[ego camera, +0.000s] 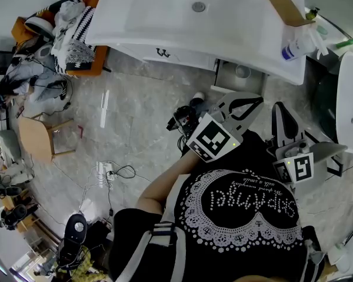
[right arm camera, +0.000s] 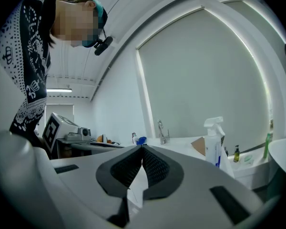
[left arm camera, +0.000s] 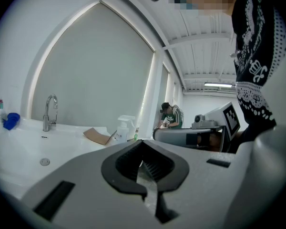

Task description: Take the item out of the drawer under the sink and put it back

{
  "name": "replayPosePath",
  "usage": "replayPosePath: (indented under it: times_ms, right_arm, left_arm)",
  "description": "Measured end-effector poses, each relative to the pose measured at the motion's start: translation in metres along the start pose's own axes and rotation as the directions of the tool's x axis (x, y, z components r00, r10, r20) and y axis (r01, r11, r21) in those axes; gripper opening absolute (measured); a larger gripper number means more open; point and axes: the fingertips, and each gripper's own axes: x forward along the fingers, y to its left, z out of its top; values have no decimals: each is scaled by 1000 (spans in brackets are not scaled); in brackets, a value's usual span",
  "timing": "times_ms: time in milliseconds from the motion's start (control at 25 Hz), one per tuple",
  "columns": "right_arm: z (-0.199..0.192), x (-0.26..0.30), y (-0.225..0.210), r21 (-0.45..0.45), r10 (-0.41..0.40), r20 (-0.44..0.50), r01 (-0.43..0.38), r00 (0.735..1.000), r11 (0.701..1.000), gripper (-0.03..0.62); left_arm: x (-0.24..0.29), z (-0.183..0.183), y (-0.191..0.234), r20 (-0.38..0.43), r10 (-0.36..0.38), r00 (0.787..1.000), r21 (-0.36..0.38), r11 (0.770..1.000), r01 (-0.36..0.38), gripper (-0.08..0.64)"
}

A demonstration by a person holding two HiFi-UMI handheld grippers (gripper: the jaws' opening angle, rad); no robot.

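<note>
Small, round, pale item lies in what looks like the pulled-out grey drawer under the white sink table, just ahead of your two tools in the head view. It is too small there to tell its material. An item lying inside fits two stages alike, either waiting to come out or already laid back in, so I bid you neither way.

Your left hand-held gripper has its jaws pressed together with nothing between the ribbed pads, and it points nearly level toward the sink. Your right hand-held gripper is likewise closed tight and empty, held beside the left. Neither touches the drawer.

By its look I judge the item light and fairly stiff, perhaps a cup or small tub with a smooth wall, so it is more likely to slip or tip than to crush. Should you take it, spread the jaws wider than its rim, come in from above, and pinch across the wall near the top, where the pads meet two opposite faces. Mind the drawer's walls and the table edge above, which seem to leave little room, and the white spray bottle on the table close by.
</note>
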Motion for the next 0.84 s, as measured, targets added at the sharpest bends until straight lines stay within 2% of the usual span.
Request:
replayPosePath:
  times_ms: [840]
  right_arm:
    - [-7,-3,-3,11,-6,-3,6,1000,1000,18]
  left_arm:
    - [1,-6,-1,1,0,1000,-2,1000,0,5]
